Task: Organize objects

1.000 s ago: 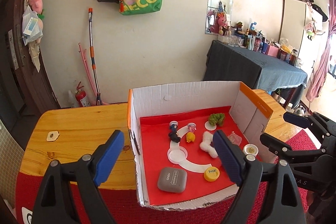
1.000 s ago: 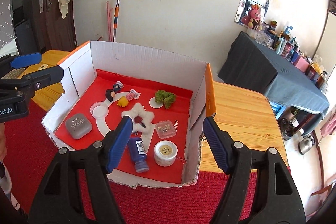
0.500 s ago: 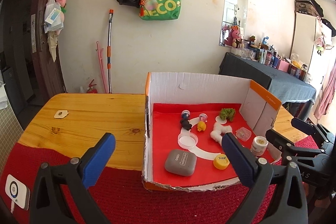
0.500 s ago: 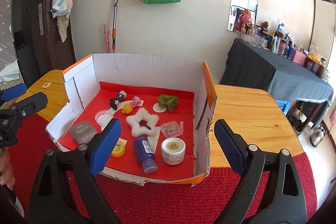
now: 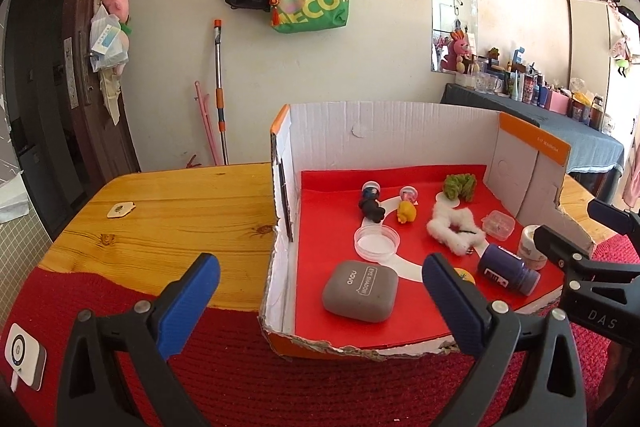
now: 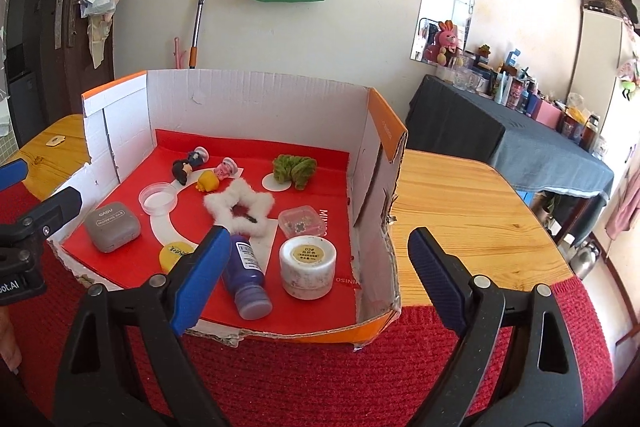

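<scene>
Lying just beyond the gaping right claw (image 6: 316, 275) — purple bottle (image 6: 246, 277).

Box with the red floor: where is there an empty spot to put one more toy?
Bare red floor lies along the back wall of the cardboard box, behind the figurines, and in the front corner before the gray case. The middle is crowded, around the white fluffy star.

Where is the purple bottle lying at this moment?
In the right wrist view the purple bottle lies on its side near the front of the cardboard box, between the yellow lid and the white jar.
</scene>
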